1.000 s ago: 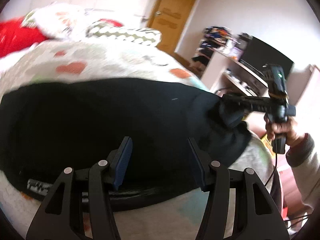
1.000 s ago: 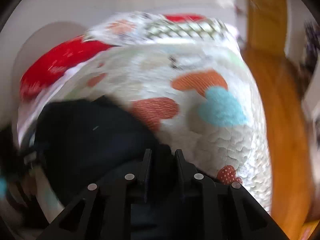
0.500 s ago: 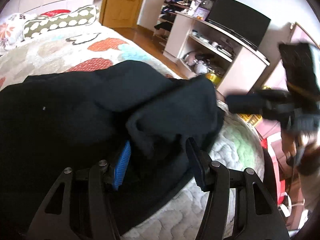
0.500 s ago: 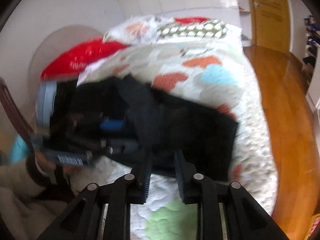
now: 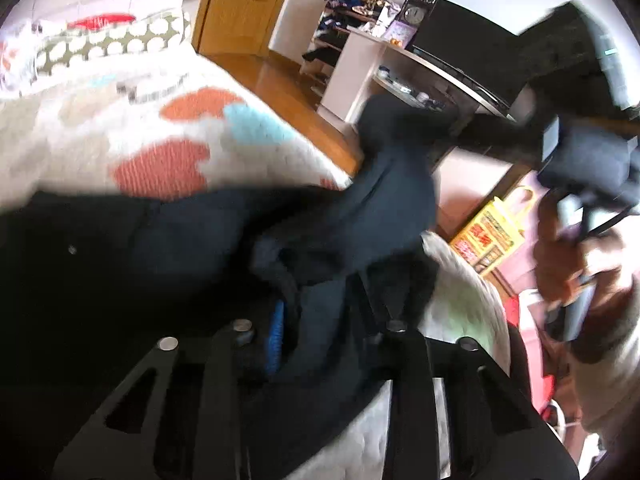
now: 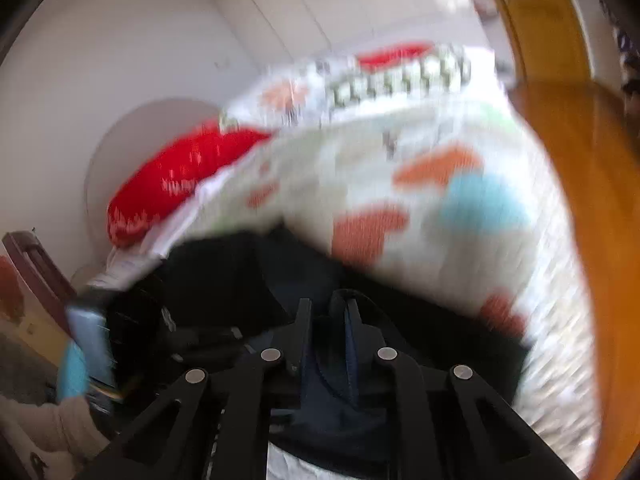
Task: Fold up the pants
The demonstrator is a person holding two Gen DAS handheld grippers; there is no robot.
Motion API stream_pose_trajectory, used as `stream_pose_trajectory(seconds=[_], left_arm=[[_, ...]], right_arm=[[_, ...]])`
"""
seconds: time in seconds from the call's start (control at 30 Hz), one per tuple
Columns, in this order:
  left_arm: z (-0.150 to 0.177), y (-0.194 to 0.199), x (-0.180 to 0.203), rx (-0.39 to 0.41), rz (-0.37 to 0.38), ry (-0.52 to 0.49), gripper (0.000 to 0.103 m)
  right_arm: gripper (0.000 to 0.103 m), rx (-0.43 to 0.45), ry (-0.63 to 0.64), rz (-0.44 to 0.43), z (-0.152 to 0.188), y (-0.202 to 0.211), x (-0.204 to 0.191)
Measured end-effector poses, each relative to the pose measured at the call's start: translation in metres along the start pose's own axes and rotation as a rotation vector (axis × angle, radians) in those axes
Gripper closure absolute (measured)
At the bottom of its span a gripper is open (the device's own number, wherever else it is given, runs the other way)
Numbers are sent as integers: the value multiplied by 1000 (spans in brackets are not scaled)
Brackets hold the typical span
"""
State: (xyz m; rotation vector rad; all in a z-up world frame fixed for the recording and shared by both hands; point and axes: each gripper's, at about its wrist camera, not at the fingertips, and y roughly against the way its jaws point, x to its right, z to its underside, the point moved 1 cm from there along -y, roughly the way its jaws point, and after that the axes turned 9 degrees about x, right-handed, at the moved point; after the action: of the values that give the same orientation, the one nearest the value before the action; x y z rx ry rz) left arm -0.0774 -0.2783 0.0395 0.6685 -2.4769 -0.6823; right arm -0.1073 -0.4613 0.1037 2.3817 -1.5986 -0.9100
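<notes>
The dark navy pants (image 5: pixel 120 260) lie on the patterned quilt (image 5: pixel 132 128). In the left wrist view my left gripper (image 5: pixel 320 312) is shut on a bunched fold of the pants, cloth covering its fingertips. My right gripper (image 5: pixel 452 132) shows at upper right, holding a lifted corner of the pants above the bed's edge. In the right wrist view my right gripper (image 6: pixel 326 320) is shut on dark cloth, with the pants (image 6: pixel 224 272) spread below and the left gripper (image 6: pixel 132 320) at the left. The view is blurred.
The quilt (image 6: pixel 440 160) covers the bed, with a red pillow (image 6: pixel 180 172) and a spotted pillow (image 5: pixel 116 40) at its head. A wooden floor (image 6: pixel 592 168) runs beside the bed. A white shelf unit (image 5: pixel 360 72) with a dark screen and a yellow bag (image 5: pixel 492 232) stand near the foot.
My left gripper has shut on a fold of the pants. My right gripper has lifted its corner of the pants higher and nearer. Both views shifted with blur.
</notes>
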Motion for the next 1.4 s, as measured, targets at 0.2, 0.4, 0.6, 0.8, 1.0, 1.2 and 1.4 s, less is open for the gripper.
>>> stream_pose_trajectory(seconds=[0.2, 0.4, 0.6, 0.8, 1.0, 1.2, 1.4], left_arm=[[6, 34, 26, 69, 46, -119, 76], [52, 27, 31, -67, 57, -122, 76], [57, 85, -1, 16, 0, 19, 76], [78, 191, -89, 153, -250, 228, 36], [105, 265, -176, 216, -562, 447, 36], [106, 267, -215, 225, -640, 536, 36], [87, 233, -224, 199, -611, 489, 45]], right_arm=[[94, 95, 57, 61, -2, 78, 5], [94, -158, 14, 212, 74, 63, 34], [56, -56, -205, 136, 63, 43, 54], [52, -14, -312, 102, 53, 17, 52], [49, -12, -400, 114, 57, -1, 63], [49, -18, -408, 136, 55, -13, 63], [74, -15, -343, 179, 54, -19, 61]])
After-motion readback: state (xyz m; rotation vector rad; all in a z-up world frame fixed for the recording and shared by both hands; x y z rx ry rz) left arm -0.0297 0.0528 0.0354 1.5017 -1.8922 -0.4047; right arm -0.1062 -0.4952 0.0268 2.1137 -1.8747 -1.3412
